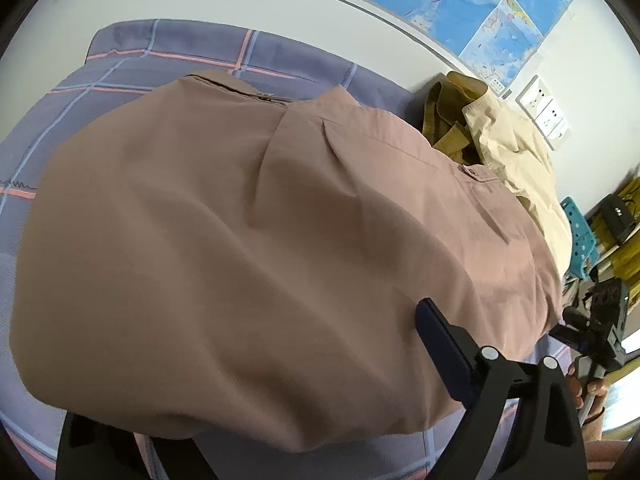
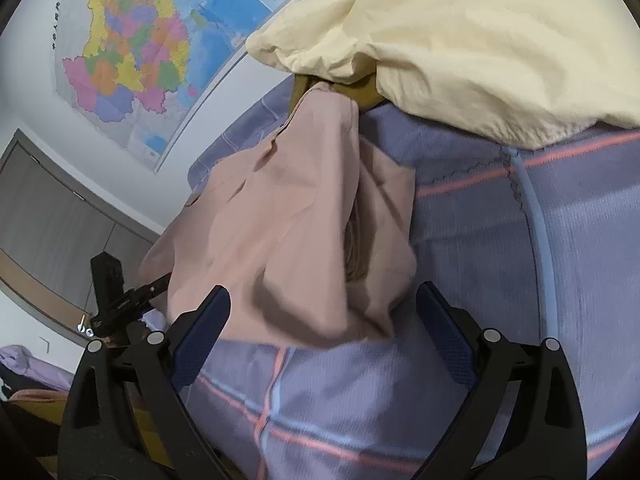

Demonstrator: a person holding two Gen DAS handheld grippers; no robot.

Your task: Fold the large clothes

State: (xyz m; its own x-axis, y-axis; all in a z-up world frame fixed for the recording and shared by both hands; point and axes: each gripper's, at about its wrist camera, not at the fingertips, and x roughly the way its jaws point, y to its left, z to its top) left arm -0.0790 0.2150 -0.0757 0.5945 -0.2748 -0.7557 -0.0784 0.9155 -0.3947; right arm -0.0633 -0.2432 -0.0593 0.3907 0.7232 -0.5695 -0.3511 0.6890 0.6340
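Pink garment [image 1: 248,216] spread on plaid bedsheet [image 2: 460,240], right gripper [image 2: 324,320] wide open, empty, left gripper [image 1: 256,400] partly covered, grip apparently undeterminable.

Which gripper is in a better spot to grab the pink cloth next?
Probably the right gripper. Its jaws stand open with the end of the pink cloth lying just between the fingers. The left gripper's one finger is hidden under the cloth, so its grip is unclear.

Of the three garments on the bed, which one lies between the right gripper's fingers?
The pinkish-brown garment; the cream one and olive one lie farther away by the wall.
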